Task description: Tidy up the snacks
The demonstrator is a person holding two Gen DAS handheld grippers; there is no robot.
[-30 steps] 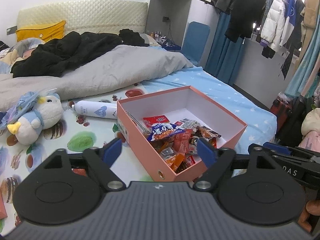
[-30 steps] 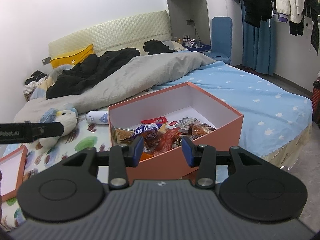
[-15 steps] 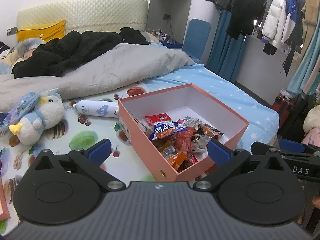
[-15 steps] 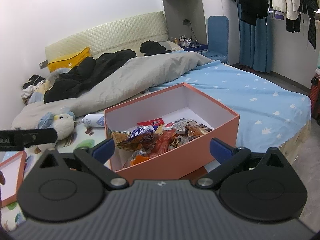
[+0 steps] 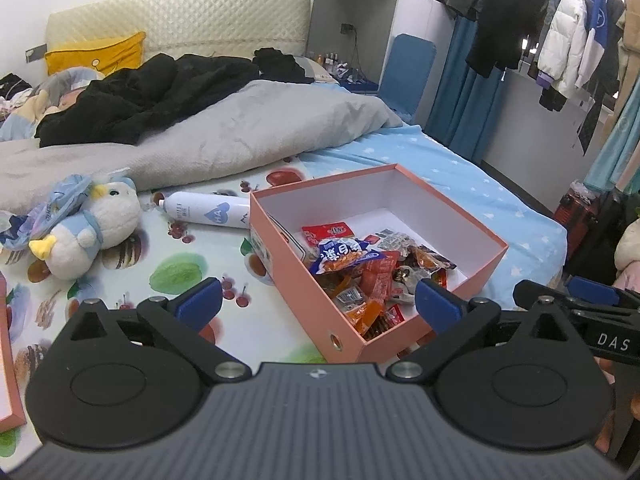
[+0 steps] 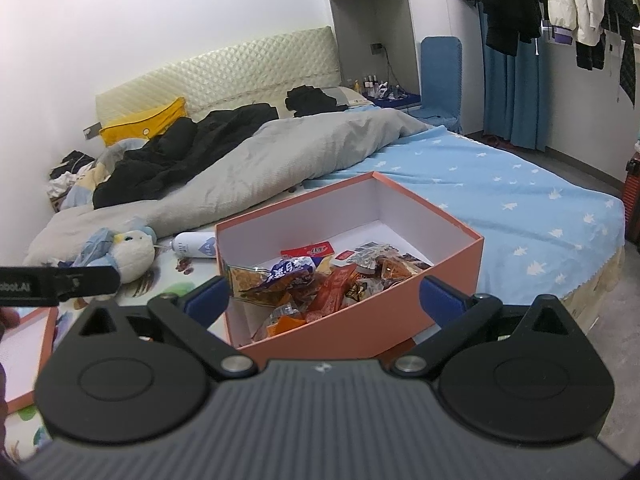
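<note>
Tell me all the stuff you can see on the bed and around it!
box: one, pink outside and white inside, open, on the bed.
snack packets: many, mostly red, orange and blue, piled in the box's near end.
bottle: one, white, lying beside the box.
plush toy: one, white and blue, on the fruit-print sheet.
blanket: one, grey, across the bed.
pillow: one, yellow, by the headboard.
hanging coats: several, black and white, far right.
left gripper: open, empty.
right gripper: open, empty.
</note>
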